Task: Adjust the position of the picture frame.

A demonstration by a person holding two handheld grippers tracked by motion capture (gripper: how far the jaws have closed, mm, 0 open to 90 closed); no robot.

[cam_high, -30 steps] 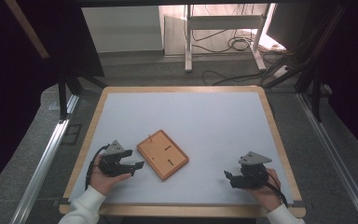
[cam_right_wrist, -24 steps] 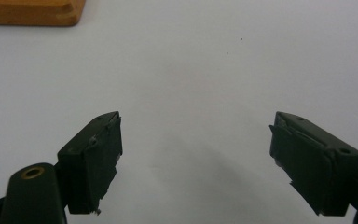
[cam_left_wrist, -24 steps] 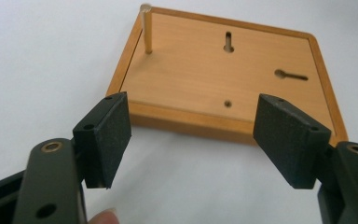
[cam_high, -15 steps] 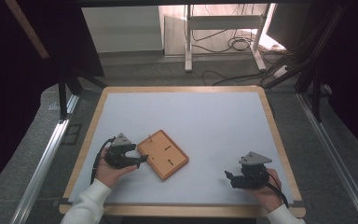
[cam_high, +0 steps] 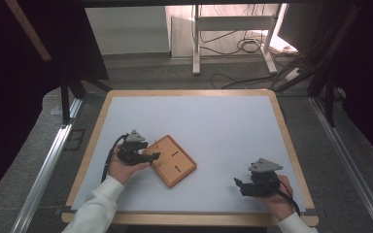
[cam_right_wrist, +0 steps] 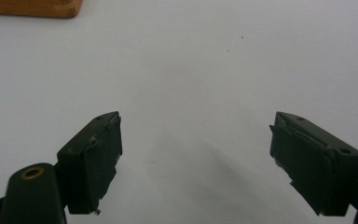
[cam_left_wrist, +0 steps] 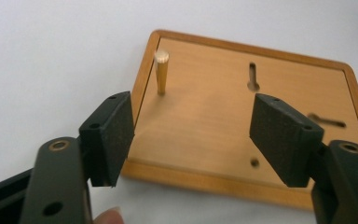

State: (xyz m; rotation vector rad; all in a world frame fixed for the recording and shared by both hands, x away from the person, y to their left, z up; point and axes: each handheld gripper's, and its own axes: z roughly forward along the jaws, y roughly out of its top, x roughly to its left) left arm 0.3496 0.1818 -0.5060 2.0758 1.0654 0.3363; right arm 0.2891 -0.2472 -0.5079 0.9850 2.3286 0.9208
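Observation:
A flat wooden board [cam_high: 174,160] with a raised rim, slots and one upright peg [cam_left_wrist: 161,71] lies on the white table top, turned at an angle. My left gripper [cam_high: 151,156] stands open at the board's near-left edge. Its pads [cam_left_wrist: 120,135] flank that edge [cam_left_wrist: 193,175] without touching it. In the left gripper view the peg rises from the board's far-left corner, beyond the jaws. My right gripper [cam_high: 238,184] rests open near the table's front right, with bare table top between its jaws. A corner of the board [cam_right_wrist: 32,8] shows at the top left of the right gripper view.
The white table top [cam_high: 213,126] has a wooden frame [cam_high: 189,92]. Metal rails [cam_high: 43,170] run along both sides of the table. Behind it stand a white stand [cam_high: 233,34] and loose cables on the floor.
My left gripper has moved to the right, from beside the board up to its left edge. The right gripper has stayed where it was.

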